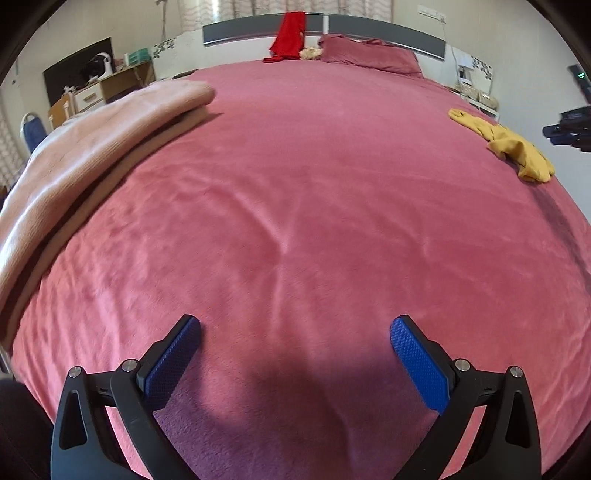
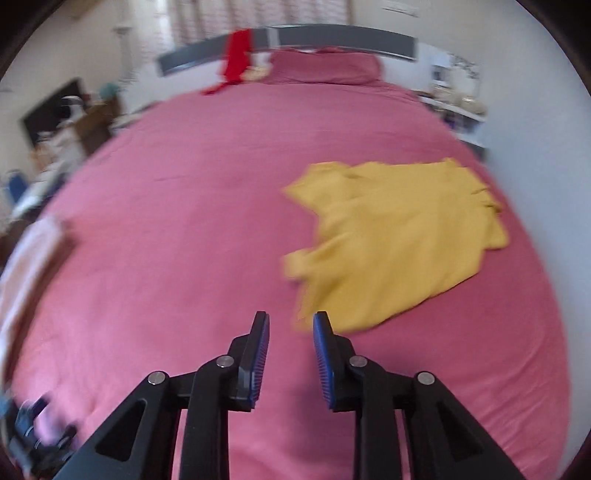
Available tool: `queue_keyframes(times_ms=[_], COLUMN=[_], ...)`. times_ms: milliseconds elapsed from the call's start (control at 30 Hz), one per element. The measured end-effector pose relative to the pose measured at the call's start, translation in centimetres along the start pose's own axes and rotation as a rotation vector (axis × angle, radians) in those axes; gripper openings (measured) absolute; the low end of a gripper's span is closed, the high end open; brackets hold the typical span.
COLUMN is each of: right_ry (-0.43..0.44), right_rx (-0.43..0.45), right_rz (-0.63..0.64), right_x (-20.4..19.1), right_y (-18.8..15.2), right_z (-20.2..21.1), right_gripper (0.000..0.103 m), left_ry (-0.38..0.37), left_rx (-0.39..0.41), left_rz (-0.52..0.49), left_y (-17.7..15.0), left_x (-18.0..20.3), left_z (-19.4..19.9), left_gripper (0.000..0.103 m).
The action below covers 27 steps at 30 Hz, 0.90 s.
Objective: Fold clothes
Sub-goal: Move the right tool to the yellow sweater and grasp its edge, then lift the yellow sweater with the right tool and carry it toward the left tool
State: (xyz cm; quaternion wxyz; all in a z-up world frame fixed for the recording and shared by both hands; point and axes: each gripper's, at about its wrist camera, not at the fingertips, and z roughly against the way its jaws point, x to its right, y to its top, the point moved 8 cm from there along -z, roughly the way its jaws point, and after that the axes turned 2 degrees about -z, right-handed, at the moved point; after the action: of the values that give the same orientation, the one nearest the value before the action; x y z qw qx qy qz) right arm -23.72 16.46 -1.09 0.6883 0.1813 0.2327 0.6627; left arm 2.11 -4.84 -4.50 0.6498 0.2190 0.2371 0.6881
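Pink plush bedspread (image 1: 295,184) fills nearly everything I can see, and much around it is hard to read. From the right gripper's side the room smears with blur: the clutter at nine o'clock is only shapes, and a dark object at the lower left edge cannot be identified. A crumpled mustard-yellow cloth garment (image 2: 395,236) lies spread on the bedspread at about one o'clock from the right gripper (image 2: 291,325); its near hem comes just beside the right-hand blue pad, though blur keeps me from saying whether they touch. In the left view the same garment sits small near the rim at two o'clock, with a dark device beyond it cut off by the frame.

A folded pale-pink blanket (image 1: 92,147) lies at ten o'clock, its lower end running out of sight. At twelve, a red cloth (image 1: 290,35) hangs over the grey headboard (image 1: 388,31), beside a pink pillow (image 1: 369,55).

The right gripper's fingers stand slightly parted with only bedspread showing between them. The left gripper (image 1: 295,325) has its blue-padded fingers spread wide, empty, above bare bedspread.
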Motion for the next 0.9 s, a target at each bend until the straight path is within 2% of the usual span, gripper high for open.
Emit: queue_keyframes(times_ms=[100,200,267,367,467,533,567,600,633,733,833,900], right_ry=[-0.043,-0.037,-0.073,-0.228,-0.242,-0.243,-0.23,-0.2,-0.163,0.029,0.327,0.551], right_rx=[-0.046,-0.114,-0.165,-0.259,-0.224,-0.208,-0.205,-0.203,-0.197,-0.134,-0.062,-0.024], right_rz=[-0.1,-0.123,-0.047,0.144,0.23,0.23,0.215,0.189,0.139,-0.144,-0.407,-0.521], right_x=[3.4,4.0,3.9,4.1,4.3,4.6,4.8,4.9,5.2,6.5,6.6,5.1], right_y=[4.2,6.6,7.3,6.0,5.9,5.8,5.8,5.8,5.8,6.2,6.3,6.4], right_z=[-4.7,-10.0,-13.0,-16.1,-16.8,-17.1,-17.0,-16.9,-16.8,-14.9,-12.0,-9.0], right_gripper=[0.026,0.026,0.026,0.033,0.04,0.039,0.034,0.027,0.01,0.008,0.007,0.007], left_ry=[-0.011,-0.024,-0.026,-0.017,-0.02,-0.02,-0.018,-0.016,-0.017,-0.025,-0.029,-0.018], left_rx=[-0.01,0.002,0.021,0.067,0.078,0.078,0.079,0.079,0.077,0.069,0.059,0.044], left_rz=[0.029,0.025,0.004,-0.01,0.001,0.004,0.003,0.002,0.002,0.006,0.007,0.026], left_y=[0.6,1.2,1.3,1.0,1.0,1.1,1.1,1.1,1.1,1.1,1.2,1.3], left_x=[-0.2,0.2,0.7,1.1,1.0,0.9,1.0,1.0,1.0,0.9,0.8,0.6], left_z=[-1.0,-1.7,-2.1,-2.3,-2.4,-2.4,-2.4,-2.3,-2.3,-2.2,-1.9,-1.7], left_gripper=[0.103,0.103,0.103,0.103,0.103,0.103,0.103,0.103,0.103,0.103,0.103,0.103])
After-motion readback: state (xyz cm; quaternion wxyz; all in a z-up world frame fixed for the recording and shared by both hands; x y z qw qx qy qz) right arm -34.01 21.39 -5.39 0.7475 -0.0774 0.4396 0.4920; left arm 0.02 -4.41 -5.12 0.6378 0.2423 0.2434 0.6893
